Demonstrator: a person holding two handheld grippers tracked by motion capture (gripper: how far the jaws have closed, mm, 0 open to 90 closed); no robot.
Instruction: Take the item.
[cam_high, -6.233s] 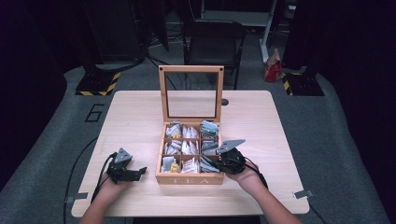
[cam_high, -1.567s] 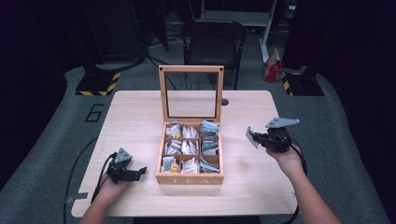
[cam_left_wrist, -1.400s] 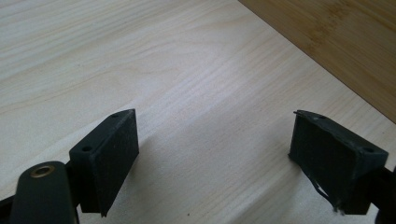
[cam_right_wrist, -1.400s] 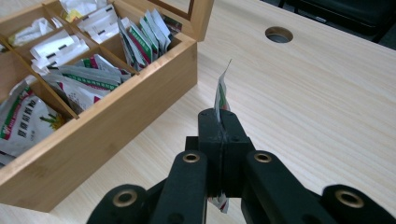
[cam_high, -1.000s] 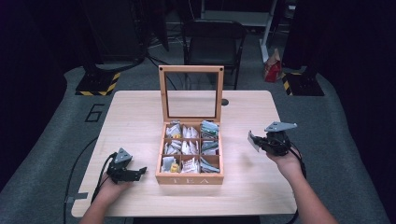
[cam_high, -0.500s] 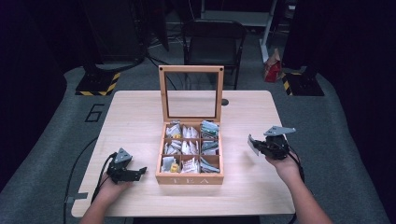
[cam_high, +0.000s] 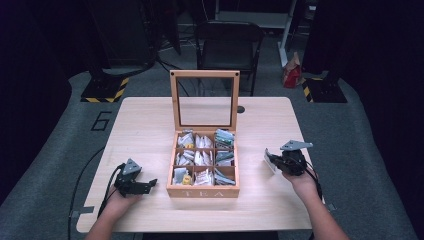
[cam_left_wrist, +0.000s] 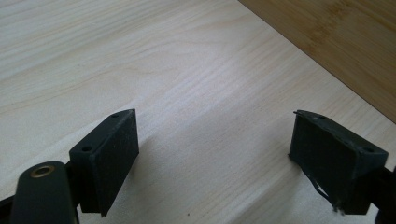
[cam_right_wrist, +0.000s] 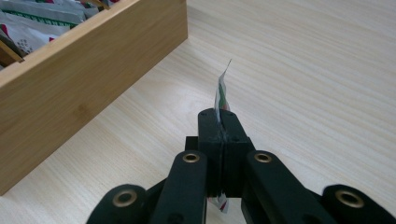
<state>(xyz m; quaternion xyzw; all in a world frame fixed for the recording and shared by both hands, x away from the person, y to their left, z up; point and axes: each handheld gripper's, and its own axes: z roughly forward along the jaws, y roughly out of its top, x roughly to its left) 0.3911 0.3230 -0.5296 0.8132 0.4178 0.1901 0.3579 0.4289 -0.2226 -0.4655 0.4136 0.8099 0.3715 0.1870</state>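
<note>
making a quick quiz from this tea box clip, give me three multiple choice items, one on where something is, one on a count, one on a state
1. Where is the right gripper?
A. right of the tea box
B. inside the box
C. behind the lid

2. How many compartments does the tea box have?
A. four
B. six
C. nine

3. How do the left gripper's jaws stand?
A. shut on a tea bag
B. open with nothing between them
C. shut on the box edge

Answers:
1 A, the high view shows it over the table, clear of the box's right wall, pinching a tea bag.
2 C, three rows of three.
3 B, bare table shows between the pads.
</note>
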